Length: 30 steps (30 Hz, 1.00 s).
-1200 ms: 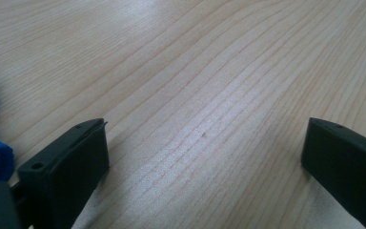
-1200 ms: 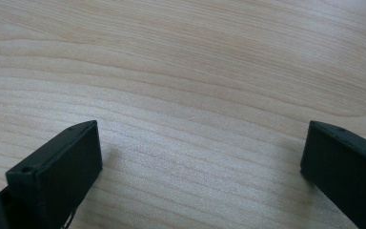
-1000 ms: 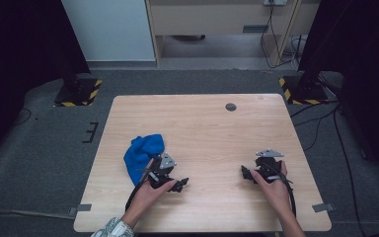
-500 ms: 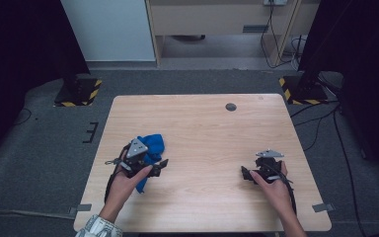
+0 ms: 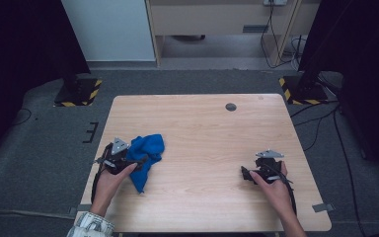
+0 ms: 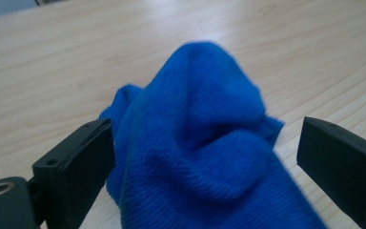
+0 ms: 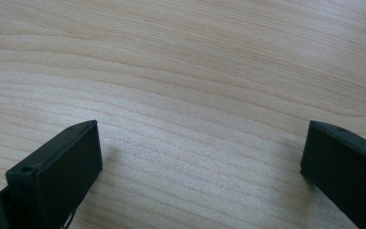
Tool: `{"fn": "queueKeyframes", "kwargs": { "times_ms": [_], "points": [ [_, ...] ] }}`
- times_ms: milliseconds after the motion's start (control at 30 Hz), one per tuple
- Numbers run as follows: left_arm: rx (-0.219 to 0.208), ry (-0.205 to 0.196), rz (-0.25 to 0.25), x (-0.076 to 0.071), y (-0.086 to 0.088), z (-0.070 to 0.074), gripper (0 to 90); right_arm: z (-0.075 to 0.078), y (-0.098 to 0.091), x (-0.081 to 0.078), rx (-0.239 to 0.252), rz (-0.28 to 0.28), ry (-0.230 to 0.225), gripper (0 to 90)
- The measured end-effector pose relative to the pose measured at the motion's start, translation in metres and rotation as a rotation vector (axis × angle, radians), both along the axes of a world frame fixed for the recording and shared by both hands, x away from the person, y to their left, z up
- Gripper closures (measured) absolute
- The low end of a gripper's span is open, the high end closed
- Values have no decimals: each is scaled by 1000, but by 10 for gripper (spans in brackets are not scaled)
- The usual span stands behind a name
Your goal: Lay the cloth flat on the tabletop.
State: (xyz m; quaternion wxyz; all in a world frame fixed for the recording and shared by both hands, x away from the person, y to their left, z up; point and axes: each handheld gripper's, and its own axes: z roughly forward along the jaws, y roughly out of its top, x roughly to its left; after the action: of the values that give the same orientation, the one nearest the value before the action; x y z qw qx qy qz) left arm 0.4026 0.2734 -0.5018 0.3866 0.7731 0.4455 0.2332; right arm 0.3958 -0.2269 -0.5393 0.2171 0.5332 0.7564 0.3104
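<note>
The left gripper (image 5: 137, 161) is held low over the wooden table (image 5: 202, 123), with its jaws spread wide. Between them a crumpled blue cloth (image 6: 205, 157) is seen in the left gripper view: the fabric rises in a hump ahead of the jaws and fills most of the gap. One jaw is touched by the cloth, or very nearly so, while a strip of bare wood is left between the cloth and the other jaw. Nothing is pinched. From the high view, the cloth (image 5: 145, 153) is found bunched directly in front of this gripper, with a tail of it trailing back beside the hand (image 5: 109, 180) that holds the tool.

The right gripper (image 5: 247, 174) is held well apart from the cloth, close above the table. Its jaws are also spread wide, and bare wood grain is seen between them in the right gripper view (image 7: 200, 143).
</note>
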Motion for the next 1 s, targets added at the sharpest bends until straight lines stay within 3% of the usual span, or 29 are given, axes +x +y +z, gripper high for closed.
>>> {"fn": "queueKeyframes", "kwargs": {
  "times_ms": [33,67,133,200,233,267,333,367,400,467,567,600,700,833,867,933,1000],
  "points": [
    [0,0,0,0,0,0,43,0,0,0,0,0,0,2],
    [17,30,20,4,1,-8,44,0,0,0,0,0,0,2],
    [20,38,22,5,1,-11,48,0,0,0,0,0,0,2],
    [49,76,11,9,-1,-19,53,0,0,0,2,1,-2,2],
    [75,107,-9,11,-4,-26,108,0,0,-1,1,2,-3,2],
    [73,118,-17,12,-5,-28,131,0,1,-1,0,4,-4,2],
    [66,122,-18,12,-6,-29,143,0,1,-1,0,5,-4,2],
    [65,123,-20,12,-6,-28,180,0,1,-1,-1,6,-5,2],
    [63,126,-23,11,-6,-26,291,0,1,-1,0,5,-3,2],
    [56,129,-32,10,-7,-26,320,0,1,-1,0,5,-4,2],
    [49,124,-60,8,-10,-25,481,0,1,-1,-1,4,-4,3],
    [52,124,-68,7,-11,-25,481,0,1,-1,-1,3,-5,3],
    [38,128,-93,5,-20,-24,605,0,1,-1,-1,3,-4,3],
    [47,124,-118,6,-34,-24,675,0,1,-1,-1,4,-1,3],
    [53,129,-152,5,-45,-22,687,0,1,-1,-1,4,0,3],
    [57,127,-172,5,-51,-22,698,0,1,-1,-1,4,-1,3],
    [82,119,-237,3,-69,-17,703,0,1,-1,-1,4,-1,3]
  ]
}}
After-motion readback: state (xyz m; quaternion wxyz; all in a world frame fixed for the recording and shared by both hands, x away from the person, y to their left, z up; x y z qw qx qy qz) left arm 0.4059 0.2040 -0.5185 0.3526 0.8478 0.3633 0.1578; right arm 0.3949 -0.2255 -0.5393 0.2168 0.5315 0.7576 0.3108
